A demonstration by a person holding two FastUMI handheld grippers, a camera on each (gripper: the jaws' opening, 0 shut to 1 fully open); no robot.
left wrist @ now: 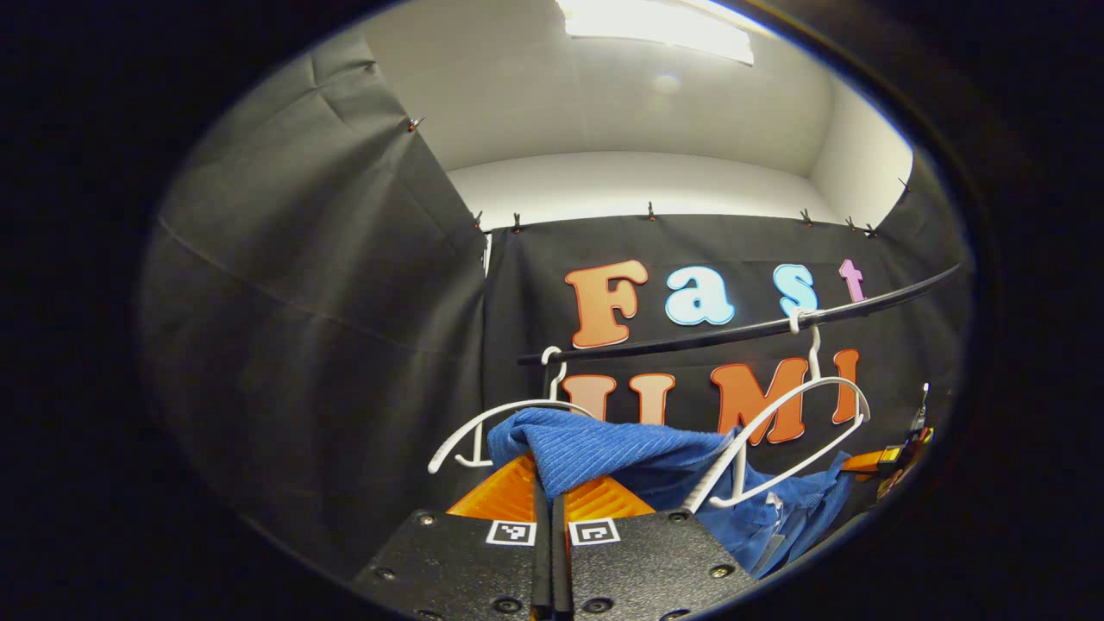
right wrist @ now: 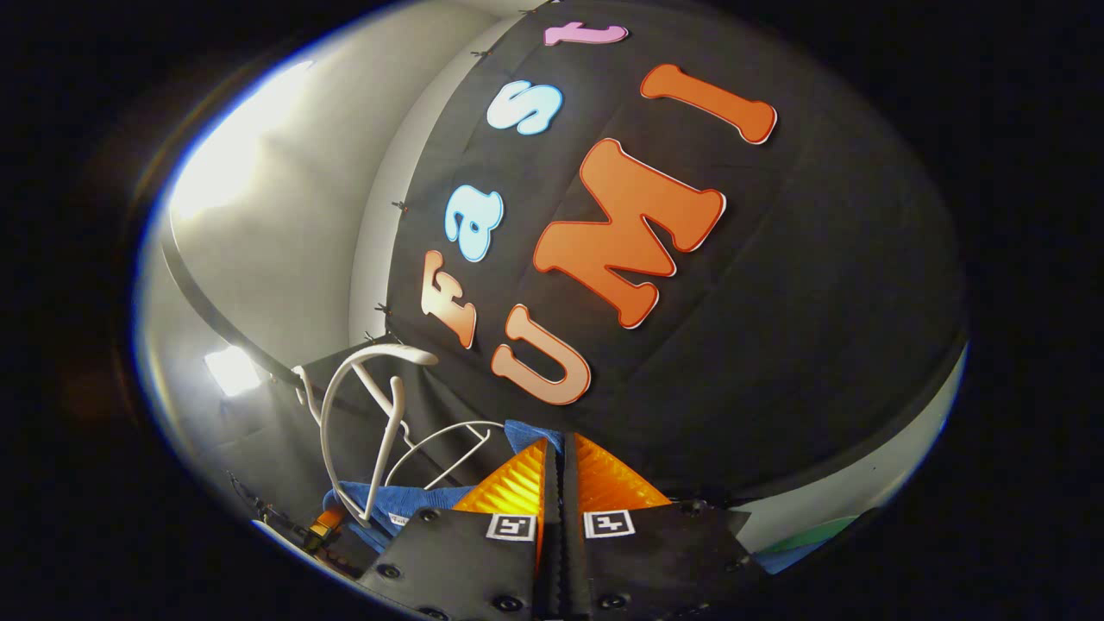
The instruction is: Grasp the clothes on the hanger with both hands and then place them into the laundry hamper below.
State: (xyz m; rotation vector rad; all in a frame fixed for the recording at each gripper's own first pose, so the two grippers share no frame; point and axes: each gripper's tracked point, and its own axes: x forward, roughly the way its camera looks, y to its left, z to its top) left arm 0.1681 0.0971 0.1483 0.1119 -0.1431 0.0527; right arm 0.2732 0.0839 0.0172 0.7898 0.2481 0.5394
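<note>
A blue garment [left wrist: 638, 457] hangs bunched between two white hangers, one on the left [left wrist: 492, 414] and one on the right [left wrist: 802, 405], both hooked on a black rail [left wrist: 733, 330]. My left gripper [left wrist: 545, 473] is shut on the garment's upper left fold, and the cloth spills over its fingertips. In the right gripper view, my right gripper [right wrist: 556, 444] is shut with a bit of the blue garment [right wrist: 528, 431] pinched at its tips. More of that cloth [right wrist: 388, 504] lies under the white hangers [right wrist: 362, 414]. The right gripper [left wrist: 897, 457] also shows at the garment's far right end.
Black cloth walls close in at the back and left. The rail [right wrist: 207, 310] runs across in front of the back wall. A ceiling light [left wrist: 655, 21] shines overhead. A green and blue strip [right wrist: 802, 536] shows at the lower right edge of the right gripper view.
</note>
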